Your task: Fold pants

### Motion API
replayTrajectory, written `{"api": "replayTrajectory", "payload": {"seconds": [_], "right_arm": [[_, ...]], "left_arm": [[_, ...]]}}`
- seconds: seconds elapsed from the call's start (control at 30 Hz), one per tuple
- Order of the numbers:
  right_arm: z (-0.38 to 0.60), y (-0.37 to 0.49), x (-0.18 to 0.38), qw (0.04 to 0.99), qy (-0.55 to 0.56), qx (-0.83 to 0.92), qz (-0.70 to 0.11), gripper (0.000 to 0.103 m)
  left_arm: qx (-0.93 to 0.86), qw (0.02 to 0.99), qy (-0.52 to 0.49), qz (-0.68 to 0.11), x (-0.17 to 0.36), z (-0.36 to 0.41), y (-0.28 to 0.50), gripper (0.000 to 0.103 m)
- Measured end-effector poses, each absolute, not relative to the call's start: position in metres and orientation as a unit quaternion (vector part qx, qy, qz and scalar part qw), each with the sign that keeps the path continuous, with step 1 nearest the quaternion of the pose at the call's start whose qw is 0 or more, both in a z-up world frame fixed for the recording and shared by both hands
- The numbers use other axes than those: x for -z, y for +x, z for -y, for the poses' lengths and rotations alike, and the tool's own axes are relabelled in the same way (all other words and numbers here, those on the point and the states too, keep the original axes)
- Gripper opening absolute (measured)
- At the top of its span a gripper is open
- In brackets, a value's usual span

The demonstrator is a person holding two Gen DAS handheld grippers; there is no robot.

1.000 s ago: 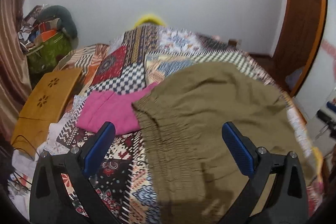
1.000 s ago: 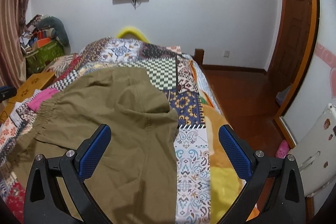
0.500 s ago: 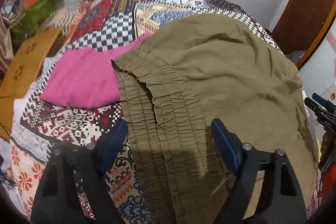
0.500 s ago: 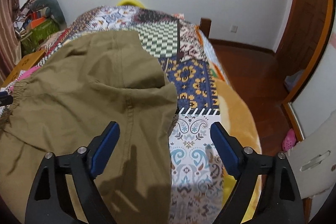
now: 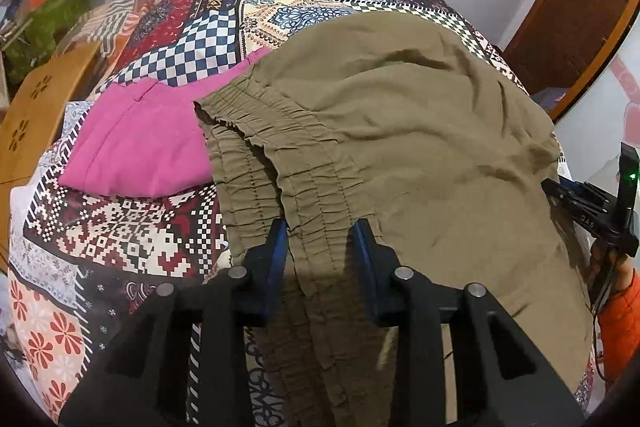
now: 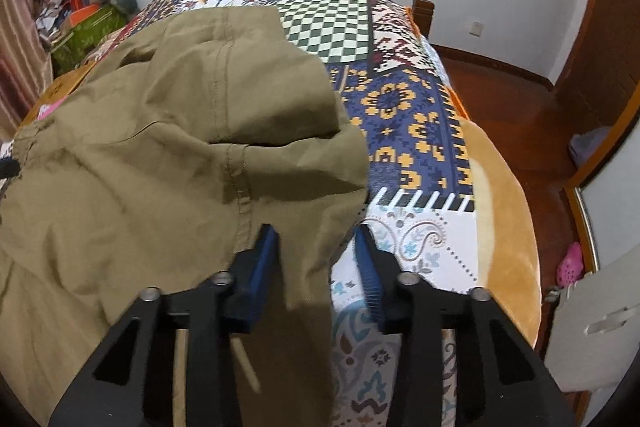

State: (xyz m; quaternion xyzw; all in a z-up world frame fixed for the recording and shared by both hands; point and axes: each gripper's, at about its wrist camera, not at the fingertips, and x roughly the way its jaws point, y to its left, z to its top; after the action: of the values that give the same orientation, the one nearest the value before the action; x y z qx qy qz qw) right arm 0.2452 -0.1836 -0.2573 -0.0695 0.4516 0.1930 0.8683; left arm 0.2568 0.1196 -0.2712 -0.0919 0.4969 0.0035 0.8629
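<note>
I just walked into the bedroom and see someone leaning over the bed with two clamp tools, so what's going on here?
A person is starting to fold a pair of olive pants spread on a patchwork bedspread. The left gripper straddles the elastic waistband, and the right gripper straddles the hem edge at the other end. Both sets of jaws are still apart, so nothing is pinched yet. A folded pink garment lies beside the waistband.
</note>
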Motion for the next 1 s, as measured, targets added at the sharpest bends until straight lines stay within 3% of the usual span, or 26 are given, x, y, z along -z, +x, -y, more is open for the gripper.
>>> {"api": "replayTrajectory", "payload": {"seconds": [0.2, 0.33, 0.47, 0.6, 0.7, 0.77, 0.87, 1.0], "right_arm": [[0.182, 0.243, 0.258, 0.865, -0.076, -0.198, -0.456, 0.023], [0.183, 0.245, 0.259, 0.863, -0.066, -0.197, -0.462, 0.019], [0.184, 0.245, 0.259, 0.861, -0.057, -0.194, -0.467, 0.012], [0.186, 0.240, 0.259, 0.859, -0.049, -0.193, -0.471, 0.010], [0.187, 0.233, 0.259, 0.857, -0.045, -0.193, -0.475, 0.010], [0.187, 0.229, 0.259, 0.855, -0.043, -0.196, -0.479, 0.010], [0.187, 0.221, 0.259, 0.850, -0.038, -0.200, -0.486, 0.010], [0.187, 0.214, 0.259, 0.847, -0.031, -0.201, -0.491, 0.010]], "left_arm": [[0.002, 0.855, -0.109, -0.508, 0.276, -0.121, 0.265, 0.034], [0.016, 0.851, -0.091, -0.517, 0.279, -0.114, 0.276, 0.046], [0.011, 0.855, -0.040, -0.517, 0.278, -0.102, 0.281, 0.047], [0.004, 0.861, -0.012, -0.509, 0.274, -0.096, 0.277, 0.041], [-0.014, 0.862, -0.002, -0.506, 0.273, -0.101, 0.274, 0.024], [-0.013, 0.861, -0.019, -0.508, 0.272, -0.110, 0.272, 0.024], [-0.027, 0.859, -0.026, -0.511, 0.275, -0.122, 0.271, 0.015], [-0.027, 0.856, -0.044, -0.515, 0.276, -0.131, 0.271, 0.015]]}}
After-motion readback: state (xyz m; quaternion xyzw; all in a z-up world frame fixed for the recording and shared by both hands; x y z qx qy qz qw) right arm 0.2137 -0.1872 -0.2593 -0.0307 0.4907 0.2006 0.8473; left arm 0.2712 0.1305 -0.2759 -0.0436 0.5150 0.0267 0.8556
